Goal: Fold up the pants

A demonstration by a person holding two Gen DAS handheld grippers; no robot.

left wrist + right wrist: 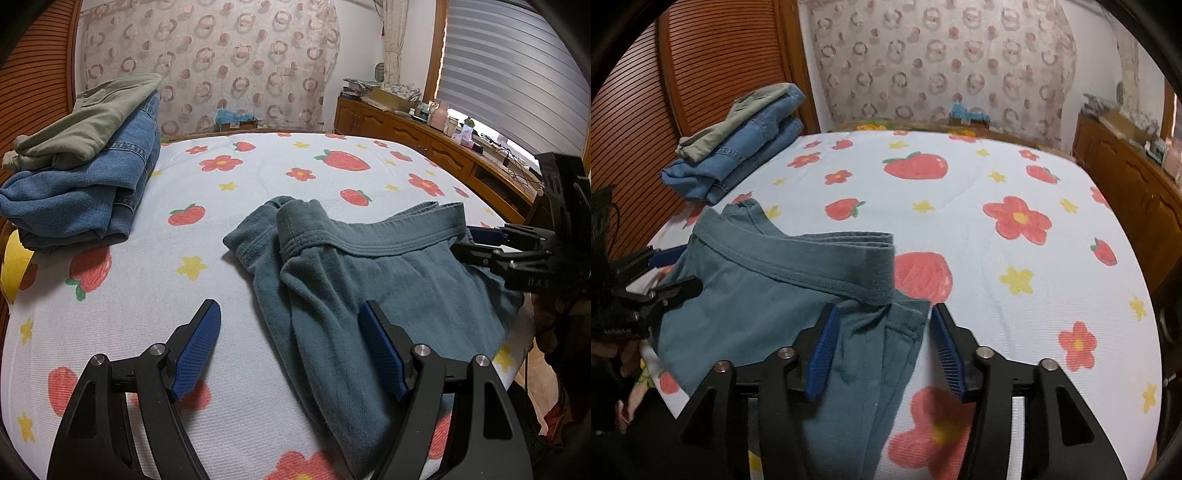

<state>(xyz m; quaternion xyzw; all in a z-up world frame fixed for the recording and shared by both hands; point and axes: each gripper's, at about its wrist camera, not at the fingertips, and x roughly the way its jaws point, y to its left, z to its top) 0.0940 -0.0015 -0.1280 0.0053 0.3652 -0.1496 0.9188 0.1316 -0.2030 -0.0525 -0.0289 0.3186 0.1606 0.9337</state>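
Note:
Teal-grey pants [354,273] lie crumpled on the bed, waistband [388,236] rolled up at the far side. My left gripper [291,317] is open above the pants' left edge, its right blue pad [380,354] over the cloth and its left pad over the sheet. In the right wrist view the pants [757,302] lie at lower left. My right gripper [882,325] is open around the pants' right edge below the waistband [820,258]. The right gripper also shows in the left wrist view [491,240], at the pants' right side.
A stack of folded jeans [85,192] with olive pants [88,122] on top sits at the bed's far left, also in the right wrist view [738,155]. The strawberry-print sheet [997,221] covers the bed. A wooden cabinet [424,140] with clutter runs along the right.

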